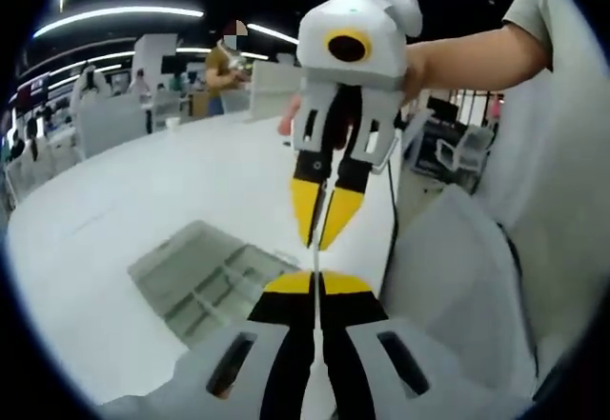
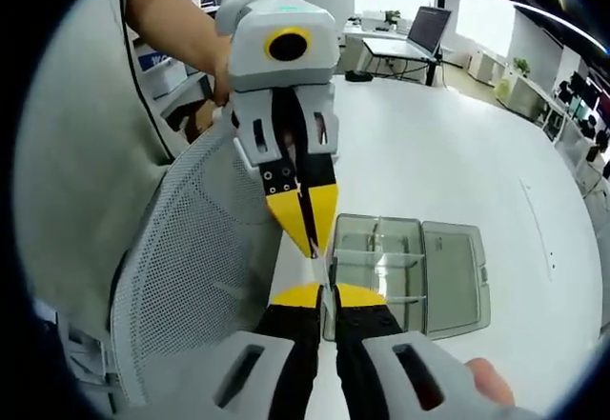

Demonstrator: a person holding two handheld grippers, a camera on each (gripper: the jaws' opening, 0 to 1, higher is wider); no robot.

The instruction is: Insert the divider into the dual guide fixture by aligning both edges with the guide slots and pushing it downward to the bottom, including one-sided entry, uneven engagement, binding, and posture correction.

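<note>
Clear plastic divider (image 1: 314,260), seen edge-on, is pinched between left gripper (image 1: 315,285) and right gripper (image 2: 318,292), both clamped on it, held in the air above the dual guide fixture (image 2: 410,270) on the white table (image 2: 457,163). Insertion not yet begun: alignment, entry and push-down all remain

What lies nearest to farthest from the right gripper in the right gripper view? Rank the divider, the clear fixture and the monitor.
1. Divider, pinched edge-on in its jaws.
2. Clear fixture, on the table just beyond, rightward.
3. Monitor, across the table, top right.
</note>
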